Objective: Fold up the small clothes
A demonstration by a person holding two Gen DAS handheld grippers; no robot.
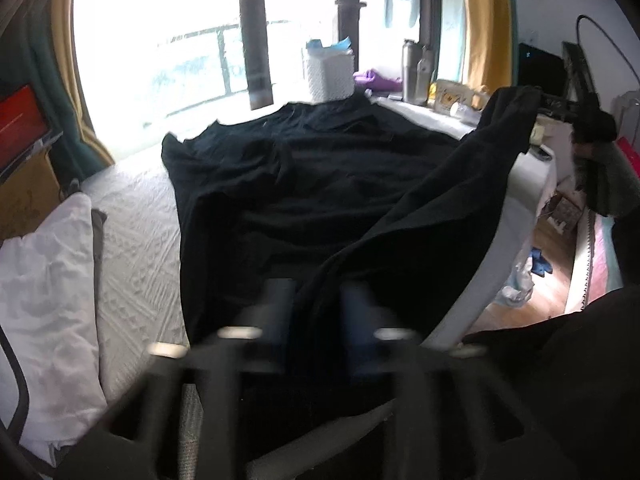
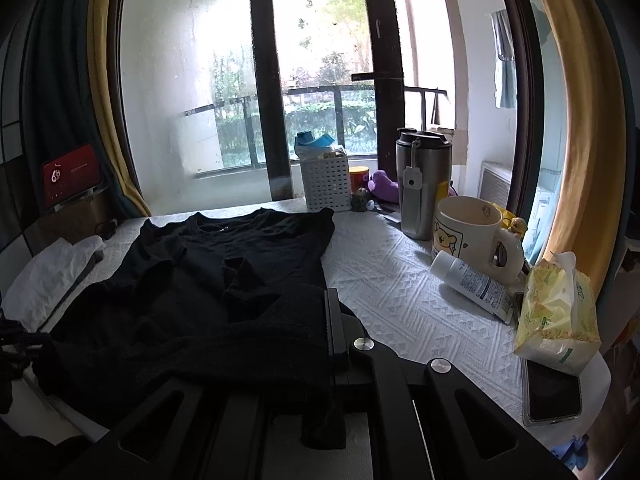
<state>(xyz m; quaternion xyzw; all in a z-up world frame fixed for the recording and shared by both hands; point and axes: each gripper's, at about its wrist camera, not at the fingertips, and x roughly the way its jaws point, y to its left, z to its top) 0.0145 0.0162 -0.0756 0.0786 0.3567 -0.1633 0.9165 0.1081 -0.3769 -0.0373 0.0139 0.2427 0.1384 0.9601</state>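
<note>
- Pillow (image 1: pixel 52 280): lies at the left edge of the bench (image 2: pixel 400 288), clear of the work area
- Black T-shirt (image 2: pixel 224 280): the task's item, spread over the white textured cover in the middle of the bench, neckline toward the window, one sleeve flap doubled onto the body. In the left wrist view its right-hand hem corner is raised off the bench and runs up to the right tool (image 1: pixel 568 108)
- Left tool (image 1: pixel 316 312): jaws stand partly apart with black cloth lying between and under them; the pads do not appear to press on it, though blur limits certainty. The tool points down at a moderate slope over the near hem
- Right tool (image 2: pixel 330 344): jaws fully together, pinching the shirt's edge, which drapes over the fingers. It points down at a shallow slope, near the right side of the garment
- Step in hand, as judged: carry one side across the body to make a lengthwise fold
- Procedure: re-grip the near hem with the left tool before moving; keep both held corners level so the fold line runs straight; keep the cloth lightly taut
- Hazard: mug (image 2: pixel 468 236), bottle (image 2: pixel 472 284), tissue pack (image 2: pixel 556 312) and phone (image 2: pixel 552 392) stand just beside the right edge; keep the swing clear
</note>
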